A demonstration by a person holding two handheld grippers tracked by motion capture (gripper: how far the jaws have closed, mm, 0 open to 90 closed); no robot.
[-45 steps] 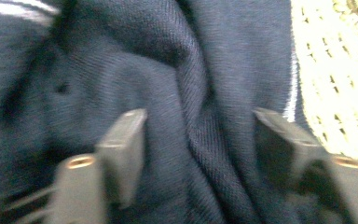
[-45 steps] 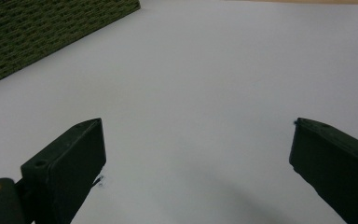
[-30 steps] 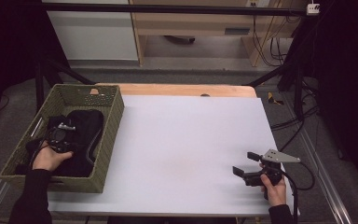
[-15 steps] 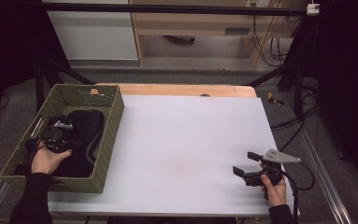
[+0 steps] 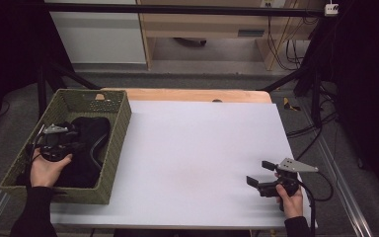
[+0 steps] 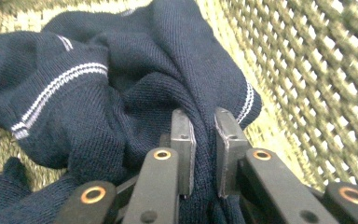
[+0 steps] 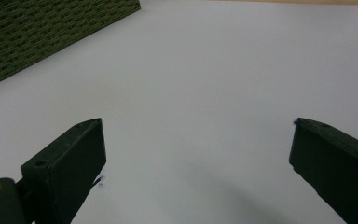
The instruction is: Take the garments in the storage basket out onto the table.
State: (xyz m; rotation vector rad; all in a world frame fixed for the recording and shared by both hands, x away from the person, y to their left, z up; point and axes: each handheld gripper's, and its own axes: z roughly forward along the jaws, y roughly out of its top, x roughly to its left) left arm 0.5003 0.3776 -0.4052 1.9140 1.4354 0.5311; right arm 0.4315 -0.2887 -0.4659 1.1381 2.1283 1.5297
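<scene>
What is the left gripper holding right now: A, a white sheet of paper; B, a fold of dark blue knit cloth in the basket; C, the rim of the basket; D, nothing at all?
B: in the left gripper view the left gripper has its jaws pinched on a fold of the dark blue cloth inside the green woven basket.

This looks like a lab or a test room. The worktop is a plain white board fixed on a metal frame. Black poles and stands hold things above it. Lots of cables hang and lie on the grey floor behind, near plain wooden cupboards.
</scene>
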